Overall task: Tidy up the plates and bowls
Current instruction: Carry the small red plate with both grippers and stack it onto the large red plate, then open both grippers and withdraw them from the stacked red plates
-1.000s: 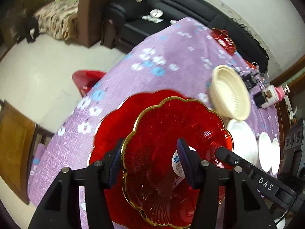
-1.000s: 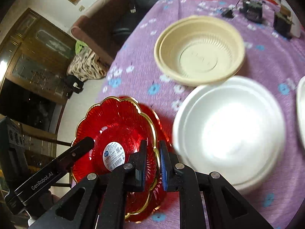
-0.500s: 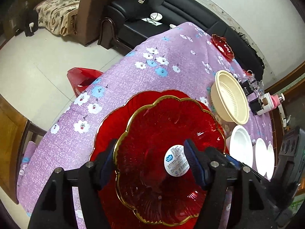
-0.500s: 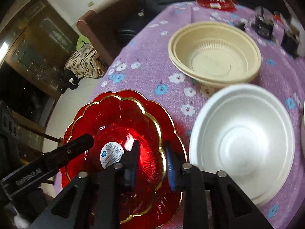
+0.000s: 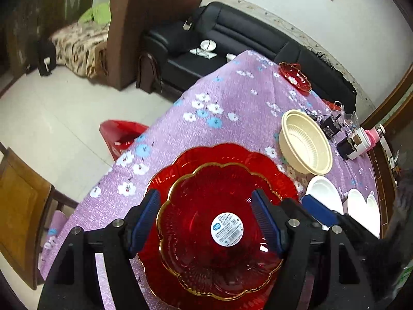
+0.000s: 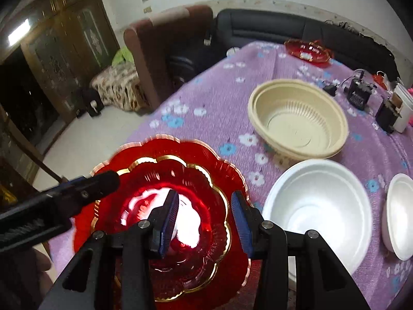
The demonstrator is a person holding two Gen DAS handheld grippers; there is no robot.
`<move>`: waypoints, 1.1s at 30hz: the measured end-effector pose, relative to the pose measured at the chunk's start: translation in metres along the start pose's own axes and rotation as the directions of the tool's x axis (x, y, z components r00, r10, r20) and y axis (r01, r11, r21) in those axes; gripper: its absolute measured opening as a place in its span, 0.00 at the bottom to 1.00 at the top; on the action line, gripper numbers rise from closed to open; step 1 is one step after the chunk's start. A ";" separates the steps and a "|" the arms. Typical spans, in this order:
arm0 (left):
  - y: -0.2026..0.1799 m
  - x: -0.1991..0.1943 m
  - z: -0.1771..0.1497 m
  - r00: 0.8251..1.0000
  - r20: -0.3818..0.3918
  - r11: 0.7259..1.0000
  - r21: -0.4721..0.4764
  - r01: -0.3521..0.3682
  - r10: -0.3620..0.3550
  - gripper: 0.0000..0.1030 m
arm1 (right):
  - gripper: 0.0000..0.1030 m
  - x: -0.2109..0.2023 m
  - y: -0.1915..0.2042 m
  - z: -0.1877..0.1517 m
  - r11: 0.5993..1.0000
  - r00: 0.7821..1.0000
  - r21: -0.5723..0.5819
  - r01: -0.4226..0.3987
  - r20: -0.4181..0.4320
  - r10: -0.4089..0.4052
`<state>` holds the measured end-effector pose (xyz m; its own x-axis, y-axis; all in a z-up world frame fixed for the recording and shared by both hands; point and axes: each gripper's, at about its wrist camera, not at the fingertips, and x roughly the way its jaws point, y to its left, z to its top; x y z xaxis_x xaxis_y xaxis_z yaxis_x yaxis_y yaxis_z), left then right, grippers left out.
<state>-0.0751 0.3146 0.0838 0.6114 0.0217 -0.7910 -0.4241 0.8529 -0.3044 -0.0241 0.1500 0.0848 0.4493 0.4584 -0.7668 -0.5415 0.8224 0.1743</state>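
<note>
A small red glass dish with a gold scalloped rim and a white sticker rests inside a larger red scalloped plate on the purple flowered tablecloth. My left gripper hovers over the dish with its jaws opening; its blue pads stand clear of the rim on both sides. My right gripper is above the same dish with its jaws opening and nothing pressed between them. The plate shows around the dish. One left finger reaches in from the left.
A beige ribbed bowl and a large white foam bowl sit to the right, with a smaller white bowl beyond. Another red dish lies at the far end. Black electronics, a wooden chair and a red bin are nearby.
Both grippers have opened wider and drawn up and back from the small dish. The right gripper, nearly shut at the dish's rim before, has let go; the dish stays in the plate.
</note>
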 end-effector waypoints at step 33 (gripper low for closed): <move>-0.101 -0.027 -0.078 0.996 0.072 0.997 0.068 0.040 -0.045 0.80 | 0.54 -0.054 -0.162 -0.063 0.926 0.995 0.370 -0.068 0.090 0.037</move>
<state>-0.1006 0.1870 0.0952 0.6765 0.0207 -0.7362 -0.3529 0.8865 -0.2993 -0.0052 -0.0295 0.0590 0.4909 0.5170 -0.7013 -0.2690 0.8555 0.4424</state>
